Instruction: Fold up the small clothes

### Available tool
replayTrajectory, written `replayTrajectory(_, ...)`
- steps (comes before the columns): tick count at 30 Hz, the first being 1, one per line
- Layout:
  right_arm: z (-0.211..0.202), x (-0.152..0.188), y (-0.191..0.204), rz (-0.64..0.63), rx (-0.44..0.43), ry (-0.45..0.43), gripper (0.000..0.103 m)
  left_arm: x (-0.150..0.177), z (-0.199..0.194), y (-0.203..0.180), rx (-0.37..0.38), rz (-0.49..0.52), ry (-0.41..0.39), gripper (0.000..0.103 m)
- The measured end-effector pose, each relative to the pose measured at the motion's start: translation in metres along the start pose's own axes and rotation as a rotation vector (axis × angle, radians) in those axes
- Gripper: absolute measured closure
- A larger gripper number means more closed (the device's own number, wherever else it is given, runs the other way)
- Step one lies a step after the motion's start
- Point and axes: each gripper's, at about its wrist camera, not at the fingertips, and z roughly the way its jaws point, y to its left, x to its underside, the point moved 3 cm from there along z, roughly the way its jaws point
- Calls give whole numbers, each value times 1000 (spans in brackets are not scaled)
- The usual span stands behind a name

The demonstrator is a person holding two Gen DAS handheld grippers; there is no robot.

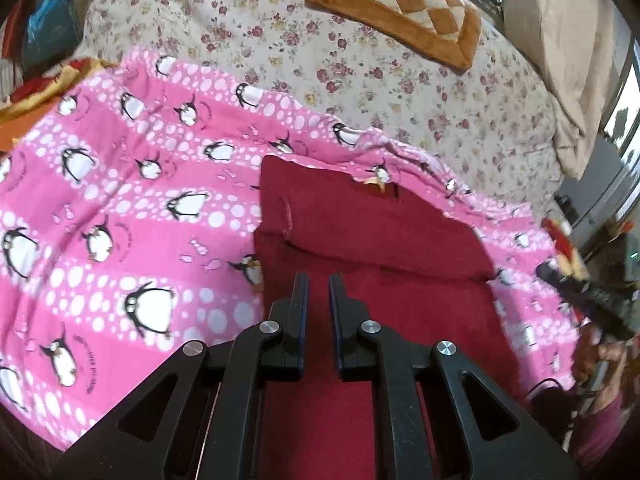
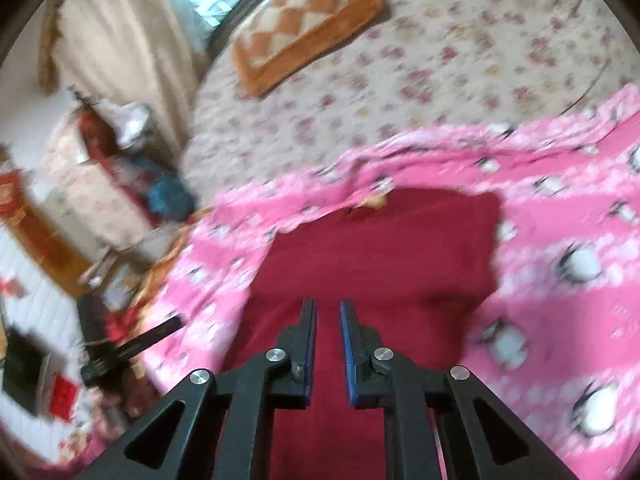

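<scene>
Both my left fingers (image 1: 319,280) and right fingers (image 2: 327,306) pinch the near hem of the soft, limp red garment (image 1: 372,224); corners give the cleanest fold.

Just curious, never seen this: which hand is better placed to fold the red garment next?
Probably left: the left gripper sits nearer a side edge of the garment; the right view is blurred.
</scene>
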Motion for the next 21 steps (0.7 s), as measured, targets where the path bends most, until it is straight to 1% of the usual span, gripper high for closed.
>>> replayTrajectory(1,2,-3,-3,14,27,16,92,2,-2,0,31,-5,8,95)
replayTrajectory(2,4,-1,-5,36,-7,60,91,6,-3,0,45,-1,21,94)
replayTrajectory(3,3,4,-7,39,-39,99,89,16,-4,2,43,3,43,94)
replayTrajectory(4,2,12,-5,21,-43,141,77,23,-3,3,40,5,57,93)
replayTrajectory(5,-2,24,-2,-17,-9,168,65,35,-3,7,35,8,84,88)
replayTrajectory(6,-5,37,-1,-49,23,192,39,45,-2,9,32,8,108,79)
replayTrajectory(7,-8,49,0,-66,32,218,31,57,-1,13,30,3,136,74)
replayTrajectory(9,-12,78,-1,-94,32,302,31,83,0,22,29,-28,190,60)
replayTrajectory(11,-16,106,-8,-96,73,362,31,101,-1,29,14,-58,222,55)
replayTrajectory(13,-14,127,-24,-56,97,415,31,121,-1,35,0,-71,264,54)
replayTrajectory(15,-10,144,-37,-3,106,457,31,135,-2,36,-16,-61,290,54)
replayTrajectory(17,-10,157,-38,24,74,441,31,147,-6,34,-23,-41,288,54)
replayTrajectory(19,-7,162,-26,-7,25,463,30,158,-9,32,-27,-29,289,54)
replayTrajectory(21,-2,173,-10,-19,-69,507,30,166,-9,31,-7,-47,314,54)
